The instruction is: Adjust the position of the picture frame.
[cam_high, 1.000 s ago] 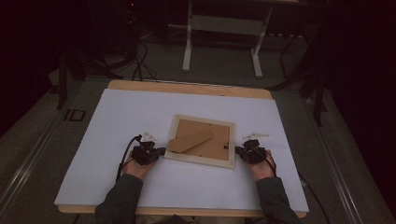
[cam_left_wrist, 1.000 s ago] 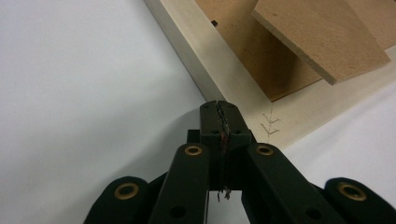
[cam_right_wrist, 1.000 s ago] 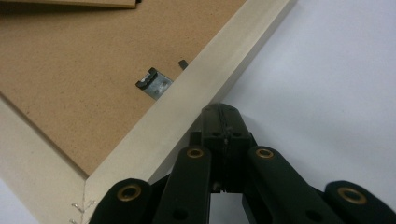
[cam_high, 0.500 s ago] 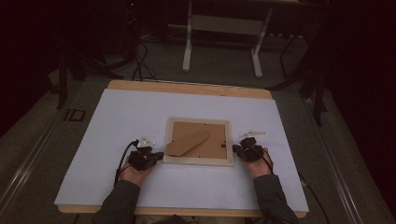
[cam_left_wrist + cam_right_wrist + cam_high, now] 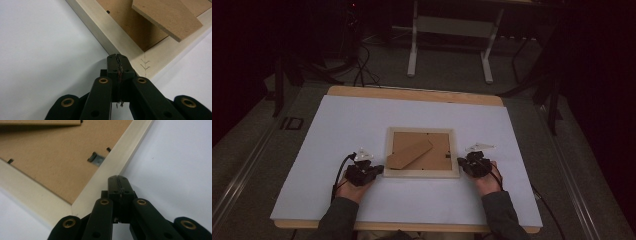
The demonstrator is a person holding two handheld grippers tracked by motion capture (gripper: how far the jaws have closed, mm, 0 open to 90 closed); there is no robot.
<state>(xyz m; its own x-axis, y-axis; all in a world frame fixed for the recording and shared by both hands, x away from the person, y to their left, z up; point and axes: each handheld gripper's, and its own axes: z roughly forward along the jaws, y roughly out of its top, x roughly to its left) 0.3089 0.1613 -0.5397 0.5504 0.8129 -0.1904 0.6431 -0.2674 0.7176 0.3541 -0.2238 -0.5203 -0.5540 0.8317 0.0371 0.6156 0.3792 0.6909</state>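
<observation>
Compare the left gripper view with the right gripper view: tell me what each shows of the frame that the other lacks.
Left gripper view alone: the raised stand and small staple marks at a corner joint. Right gripper view alone: a metal clip on the backing's edge. Both: a shut gripper, left gripper and right gripper, its tip at the pale frame lying back-up, with brown backing on the white table.

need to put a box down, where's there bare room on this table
Bare: the white sheet behind the picture frame, and both outer sides. Crowded: the near middle, where the shut left gripper and right gripper flank the frame.
</observation>
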